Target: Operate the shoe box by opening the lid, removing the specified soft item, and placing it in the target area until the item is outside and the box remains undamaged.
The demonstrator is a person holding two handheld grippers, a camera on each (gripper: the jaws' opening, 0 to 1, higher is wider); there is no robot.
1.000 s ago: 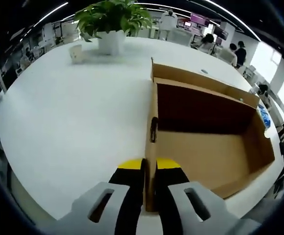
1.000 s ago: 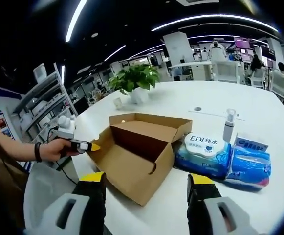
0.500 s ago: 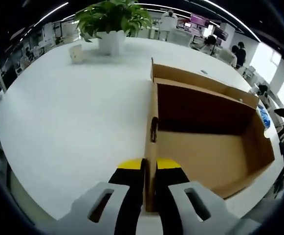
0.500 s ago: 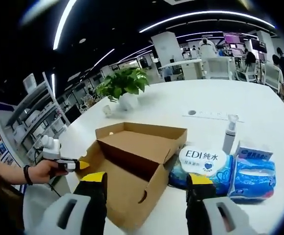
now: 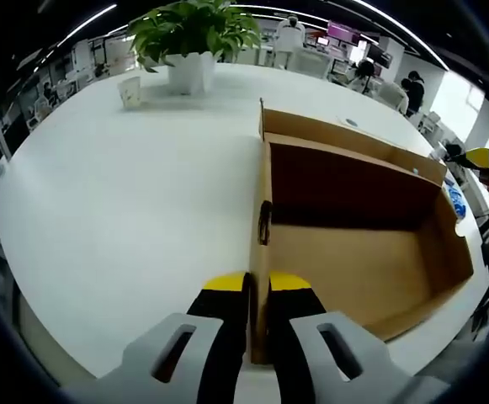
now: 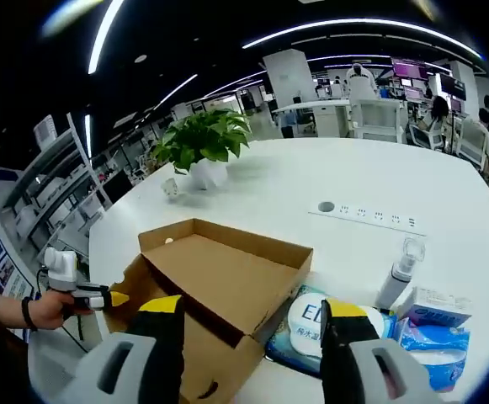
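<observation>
evidently the opening step is done: the shoe box [image 5: 353, 244] lies open on the white table [image 5: 126, 194], its hinged lid [image 6: 227, 273] folded back and its brown interior bare as far as the left gripper view shows. no tear or crush is visible on the cardboard.

the left gripper [image 5: 257, 286] has its jaws drawn narrow onto the box's near side wall, the cardboard edge pinched between the yellow-tipped pads, which reads as steadying the box. in the right gripper view the same tool [image 6: 114, 297] is seen in the person's hand at the box's left corner.

the right gripper [image 6: 254, 310] stands with jaws wide apart and nothing between them, raised over the near edge of the box.

the soft items lie outside the box, on the table just beside its right flank: a blue wet-wipe pack [image 6: 311, 332] touching or nearly touching the cardboard, and a blue tissue pack [image 6: 433, 345] further right, with a spray bottle [image 6: 398, 273] behind them. which of these is the specified item cannot be told. judged from this, removal appears complete or nearly so; whether the resting place is the target area cannot be confirmed. the wipe pack sits directly below and ahead of the open right jaws.
</observation>
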